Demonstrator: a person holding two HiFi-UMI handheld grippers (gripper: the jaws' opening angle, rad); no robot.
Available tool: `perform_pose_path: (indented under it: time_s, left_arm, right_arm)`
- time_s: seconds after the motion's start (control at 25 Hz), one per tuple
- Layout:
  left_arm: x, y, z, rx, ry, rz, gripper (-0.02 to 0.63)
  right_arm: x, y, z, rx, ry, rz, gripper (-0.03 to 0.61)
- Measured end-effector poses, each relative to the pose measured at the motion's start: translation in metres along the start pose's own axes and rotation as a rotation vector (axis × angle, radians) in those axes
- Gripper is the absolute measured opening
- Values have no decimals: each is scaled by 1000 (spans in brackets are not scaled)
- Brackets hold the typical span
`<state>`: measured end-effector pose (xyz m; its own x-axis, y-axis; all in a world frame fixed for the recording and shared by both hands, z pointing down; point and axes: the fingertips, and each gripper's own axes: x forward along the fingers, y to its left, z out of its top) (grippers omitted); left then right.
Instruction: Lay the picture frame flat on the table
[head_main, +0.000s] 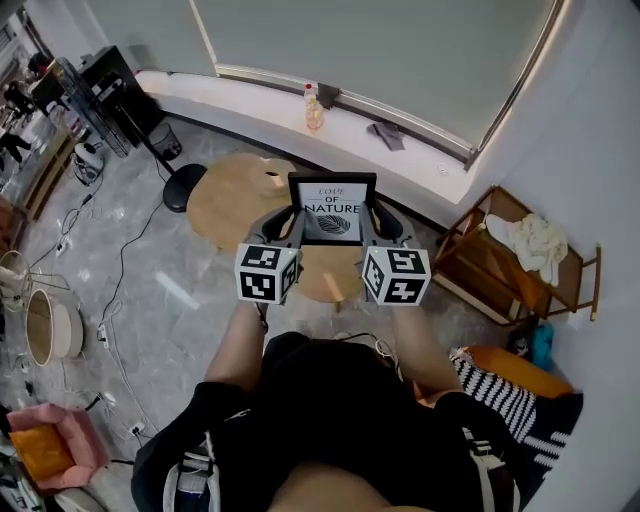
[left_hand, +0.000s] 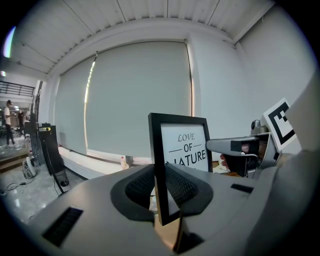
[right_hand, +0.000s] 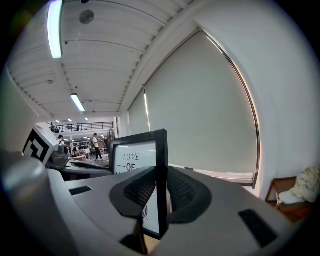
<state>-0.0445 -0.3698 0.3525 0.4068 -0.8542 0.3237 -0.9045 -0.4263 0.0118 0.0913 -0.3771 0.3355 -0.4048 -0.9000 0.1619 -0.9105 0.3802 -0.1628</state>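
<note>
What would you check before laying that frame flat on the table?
1. Left hand-held gripper clamped on frame's left edge: ok.
2. Right hand-held gripper clamped on its right edge: ok.
3. Frame's top edge level: ok.
4. Landing spot on table free: cannot tell, frame hides it.
5. Frame's bottom touching table: cannot tell.

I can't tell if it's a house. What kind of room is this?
Probably a work studio or lab dressed like a living room. There's a round wooden table and a wooden rack, but also loose cables across the floor and black equipment by the big window blind.
</note>
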Motion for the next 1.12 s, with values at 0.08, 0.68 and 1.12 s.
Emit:
perform_pose_path:
  time_s: [0.08, 0.68, 1.12]
  left_arm:
    - [13, 9, -3, -3, 15, -10, 81]
    - [83, 39, -84, -83, 238, -126, 81]
    - [126, 43, -190, -151, 449, -182, 81]
  right_arm:
    - [15, -4, -6, 14, 19, -6, 86]
    - [75, -29, -93, 112, 254, -104, 86]
    - [101, -51, -207, 210, 477, -114, 86]
